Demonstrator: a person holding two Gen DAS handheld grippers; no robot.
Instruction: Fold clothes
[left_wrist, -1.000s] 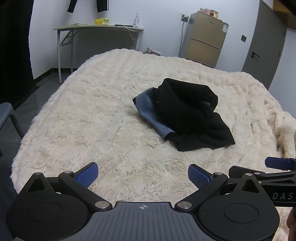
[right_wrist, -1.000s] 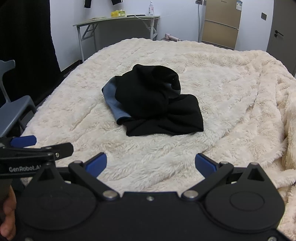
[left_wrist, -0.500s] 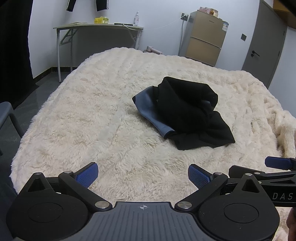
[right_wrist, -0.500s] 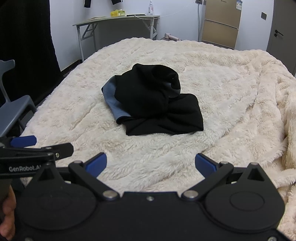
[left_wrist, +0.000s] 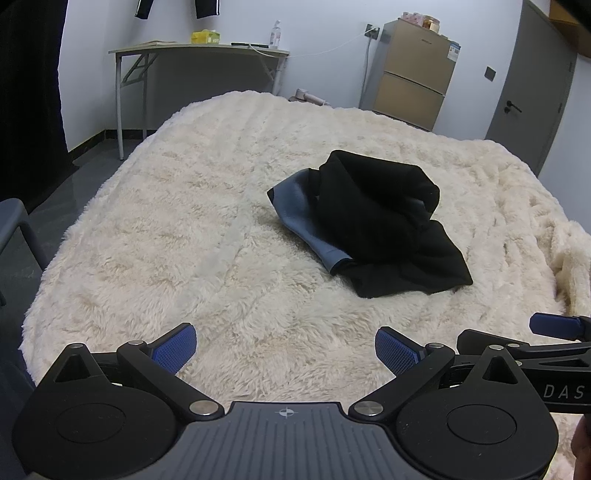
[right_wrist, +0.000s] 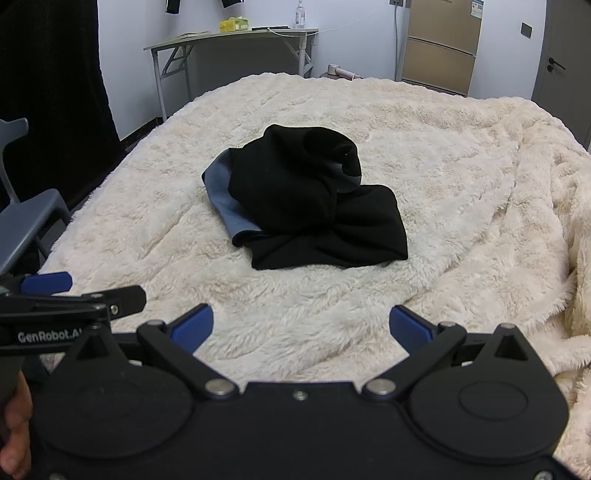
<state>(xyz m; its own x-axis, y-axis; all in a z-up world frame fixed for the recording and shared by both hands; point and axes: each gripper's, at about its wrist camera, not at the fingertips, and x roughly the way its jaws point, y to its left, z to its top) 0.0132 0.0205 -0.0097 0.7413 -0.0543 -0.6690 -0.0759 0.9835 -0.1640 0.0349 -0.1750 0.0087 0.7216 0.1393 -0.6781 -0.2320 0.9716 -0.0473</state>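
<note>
A crumpled black garment (left_wrist: 380, 229) (right_wrist: 310, 203) with a blue-grey lining showing at its left edge lies in a heap in the middle of a cream fluffy blanket (left_wrist: 207, 236) (right_wrist: 461, 177) covering the bed. My left gripper (left_wrist: 284, 349) is open, its blue pads wide apart, hovering over the blanket's near edge well short of the garment. My right gripper (right_wrist: 301, 326) is also open and empty, likewise short of the heap. Each gripper shows at the edge of the other's view.
A grey chair (right_wrist: 29, 218) stands left of the bed. A folding table (left_wrist: 192, 62) with a bottle and a yellow box is by the far wall, a tan cabinet (left_wrist: 413, 77) and a grey door (left_wrist: 532, 92) to the right. Bunched blanket folds (right_wrist: 554, 221) rise at right.
Both views shift very slightly; the garment and both open grippers stay as they were.
</note>
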